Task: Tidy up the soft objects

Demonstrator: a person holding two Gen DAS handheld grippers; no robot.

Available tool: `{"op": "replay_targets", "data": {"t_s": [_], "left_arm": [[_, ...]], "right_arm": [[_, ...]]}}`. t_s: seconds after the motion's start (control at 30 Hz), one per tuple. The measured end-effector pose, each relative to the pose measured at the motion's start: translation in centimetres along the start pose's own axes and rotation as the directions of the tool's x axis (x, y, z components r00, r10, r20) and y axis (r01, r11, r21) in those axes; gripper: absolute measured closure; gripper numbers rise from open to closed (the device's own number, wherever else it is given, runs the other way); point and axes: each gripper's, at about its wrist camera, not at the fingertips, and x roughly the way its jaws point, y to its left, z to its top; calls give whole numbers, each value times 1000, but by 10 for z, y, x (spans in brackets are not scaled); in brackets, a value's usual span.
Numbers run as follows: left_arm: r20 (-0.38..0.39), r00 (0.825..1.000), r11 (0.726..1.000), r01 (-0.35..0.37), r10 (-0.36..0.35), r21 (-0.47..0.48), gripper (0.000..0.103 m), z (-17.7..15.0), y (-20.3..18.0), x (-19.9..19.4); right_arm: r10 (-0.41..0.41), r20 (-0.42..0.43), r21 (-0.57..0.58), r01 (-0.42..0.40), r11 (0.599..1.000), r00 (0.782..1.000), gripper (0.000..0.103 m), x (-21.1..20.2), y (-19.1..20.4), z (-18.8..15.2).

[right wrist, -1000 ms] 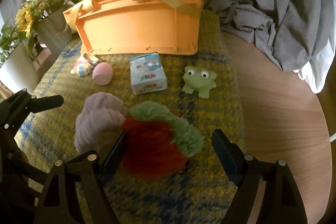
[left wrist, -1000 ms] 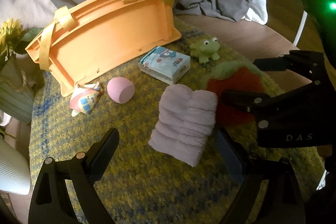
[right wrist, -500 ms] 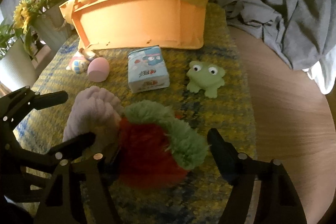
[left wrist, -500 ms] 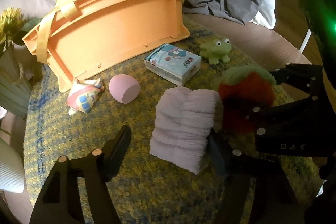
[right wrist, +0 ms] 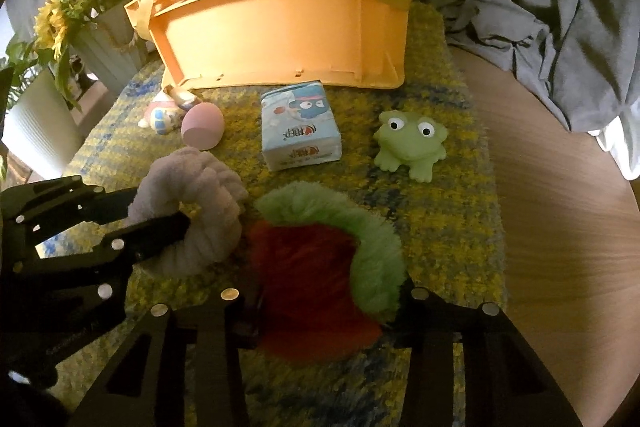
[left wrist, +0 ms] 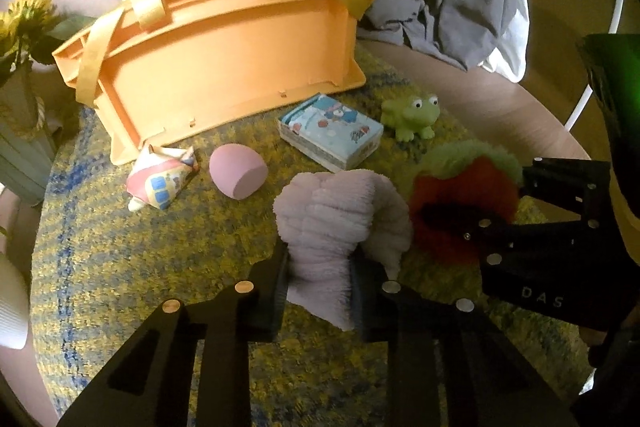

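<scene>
My left gripper [left wrist: 318, 287] is shut on the folded lilac fluffy cloth [left wrist: 336, 215], squeezing it on the yellow-blue mat [left wrist: 120, 267]; it also shows in the right wrist view [right wrist: 192, 219]. My right gripper [right wrist: 324, 307] is shut on the red and green plush strawberry [right wrist: 316, 267], seen in the left wrist view [left wrist: 460, 187] too. An orange basket [left wrist: 224, 55] with yellow handles stands at the back of the mat.
On the mat lie a tissue pack [left wrist: 330, 133], a green rubber frog [left wrist: 410, 115], a pink egg-shaped sponge [left wrist: 238, 171] and a small patterned pouch [left wrist: 160, 181]. A grey cloth [right wrist: 520, 7] lies behind. A sunflower vase [right wrist: 100, 27] stands at the left.
Both grippers have closed: the left one on the lilac cloth, bunching it up, the right one on the plush strawberry. Both moved forward a little.
</scene>
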Motion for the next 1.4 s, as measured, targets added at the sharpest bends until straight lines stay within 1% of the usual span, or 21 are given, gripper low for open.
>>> {"op": "replay_targets", "data": {"t_s": [0.27,0.33,0.4,0.5,0.6,0.73,0.93,1.1,1.27,1.4], "left_arm": [[49,999,1000,-21,22,-17,77,4,0,-18],[52,998,999,-20,22,-30,77,6,0,-22],[74,997,999,-26,29,-43,77,8,2,-30],[98,994,997,-41,47,-59,77,11,6,-39],[94,993,995,-69,76,-76,77,15,9,-46],[118,989,991,-80,92,-103,77,18,14,-59],[167,979,987,-95,116,-126,77,23,20,-79],[181,975,983,-97,125,-157,77,27,27,-88],[223,962,979,-121,157,-165,77,31,29,-99],[256,952,976,-120,165,-184,77,37,33,-109]], "right_arm": [[-5,45,26,4,1000,999,61,-20,0,6],[-5,59,28,3,1000,998,61,-27,1,9],[-3,73,30,1,1000,997,61,-32,2,12],[2,93,31,-5,1000,996,61,-39,5,18],[7,115,35,-11,999,993,61,-47,9,23],[8,152,32,-13,999,988,61,-58,16,29],[18,211,35,-26,999,977,61,-75,23,41],[25,256,48,-39,998,966,61,-84,25,50],[24,302,43,-39,998,953,61,-93,28,59],[31,336,38,-47,998,941,61,-100,31,65]]}}
